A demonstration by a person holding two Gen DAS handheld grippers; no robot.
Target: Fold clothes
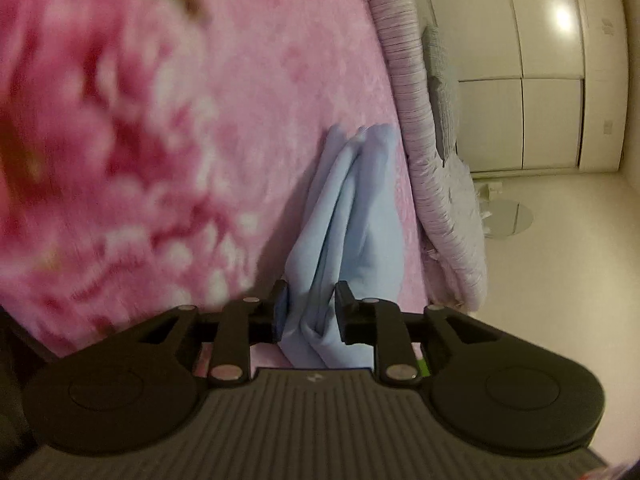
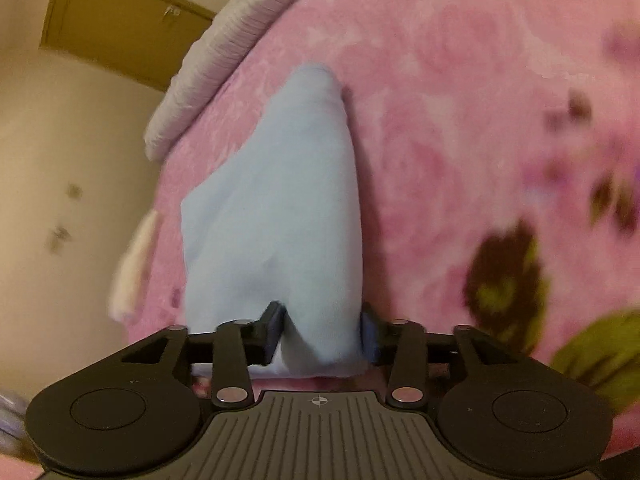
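A light blue garment [image 1: 352,216] hangs bunched in long folds over the pink flowered blanket [image 1: 168,128]. My left gripper [image 1: 310,312] is shut on one gathered end of it, with cloth filling the gap between the fingers. In the right wrist view the same blue garment [image 2: 280,208] drapes in a broad smooth sheet away from my right gripper [image 2: 322,334], which is shut on its other end. Both views are blurred. The far end of the garment touches the blanket [image 2: 460,100].
A lilac ribbed cover [image 1: 420,128] rolls along the bed's edge, also in the right wrist view [image 2: 216,52]. Beyond it are a cream floor [image 1: 560,260], white wardrobe doors [image 1: 520,60] and a brown door [image 2: 116,28]. A grey cushion [image 1: 440,80] lies by the edge.
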